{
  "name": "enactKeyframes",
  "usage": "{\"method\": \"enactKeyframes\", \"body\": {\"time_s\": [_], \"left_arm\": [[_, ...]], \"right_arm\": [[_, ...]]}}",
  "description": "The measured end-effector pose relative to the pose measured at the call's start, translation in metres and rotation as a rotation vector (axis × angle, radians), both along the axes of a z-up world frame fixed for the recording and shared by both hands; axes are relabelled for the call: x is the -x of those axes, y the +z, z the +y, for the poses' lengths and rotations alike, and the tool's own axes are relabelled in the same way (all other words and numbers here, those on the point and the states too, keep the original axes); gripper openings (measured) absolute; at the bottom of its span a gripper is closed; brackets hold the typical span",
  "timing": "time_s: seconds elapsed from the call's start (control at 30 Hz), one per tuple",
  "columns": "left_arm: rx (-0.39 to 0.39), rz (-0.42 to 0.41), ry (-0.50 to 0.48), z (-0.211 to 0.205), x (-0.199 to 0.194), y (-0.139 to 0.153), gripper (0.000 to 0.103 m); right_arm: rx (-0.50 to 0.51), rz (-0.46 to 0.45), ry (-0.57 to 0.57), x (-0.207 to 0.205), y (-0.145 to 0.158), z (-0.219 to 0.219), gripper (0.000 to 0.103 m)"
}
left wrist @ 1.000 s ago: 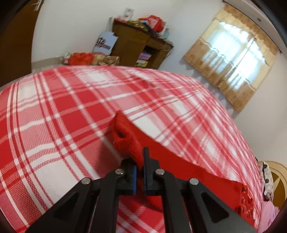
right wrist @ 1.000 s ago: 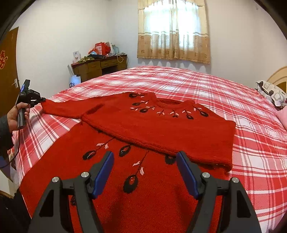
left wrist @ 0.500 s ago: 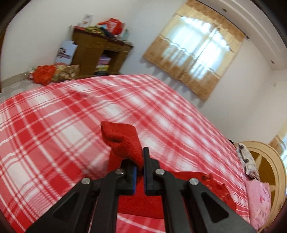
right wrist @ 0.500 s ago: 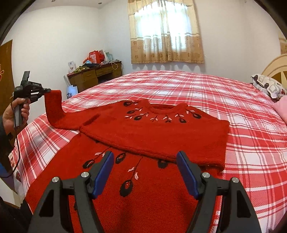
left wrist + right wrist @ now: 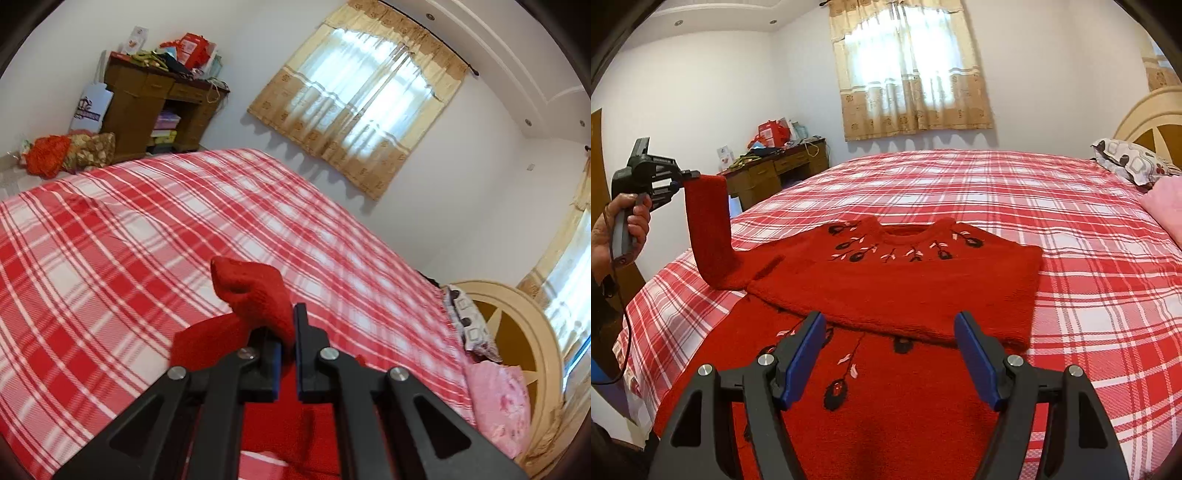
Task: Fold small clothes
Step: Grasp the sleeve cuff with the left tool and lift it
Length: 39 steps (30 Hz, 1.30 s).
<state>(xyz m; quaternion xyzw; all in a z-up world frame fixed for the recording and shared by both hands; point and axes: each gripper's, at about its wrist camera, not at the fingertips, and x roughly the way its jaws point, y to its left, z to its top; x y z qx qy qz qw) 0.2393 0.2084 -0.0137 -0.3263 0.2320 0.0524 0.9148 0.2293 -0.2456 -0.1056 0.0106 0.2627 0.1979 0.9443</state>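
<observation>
Sleeve point(image 5: 707, 229) pinched in our left fingers point(image 5: 286, 332), hanging upright off sweater point(image 5: 894, 280) | body lies rightward across bed point(image 5: 1089, 258) | right fingers point(image 5: 890, 354) wide open, empty, nearer hem.

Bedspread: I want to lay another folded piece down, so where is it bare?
The bedspread is bare between the red sweater and the pillows, and beyond the collar toward the window. The near left is crowded: sweater, lifted sleeve.
</observation>
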Motion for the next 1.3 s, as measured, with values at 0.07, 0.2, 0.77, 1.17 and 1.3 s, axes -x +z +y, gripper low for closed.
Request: {"method": "enactKeyframes", "body": {"time_s": [0.07, 0.2, 0.77, 1.17, 1.3], "left_arm": [[0.005, -0.004, -0.011, -0.01, -0.005, 0.004, 0.005], [0.004, -0.027, -0.054, -0.032, -0.015, 0.017, 0.005], [-0.054, -0.13, -0.221, -0.134, -0.046, 0.07, 0.005], [-0.152, -0.145, -0.347, -0.237, -0.07, 0.053, 0.005], [-0.228, -0.086, -0.375, -0.279, -0.082, 0.014, 0.005]], "right_arm": [[-0.003, -0.007, -0.007, -0.001, 0.0, -0.004, 0.073], [-0.026, 0.004, -0.029, -0.005, -0.003, -0.012, 0.073], [-0.093, 0.02, -0.111, -0.013, -0.006, -0.034, 0.073], [-0.124, 0.024, -0.168, -0.016, -0.009, -0.044, 0.073], [-0.153, 0.031, -0.239, -0.02, -0.011, -0.058, 0.073]]}}
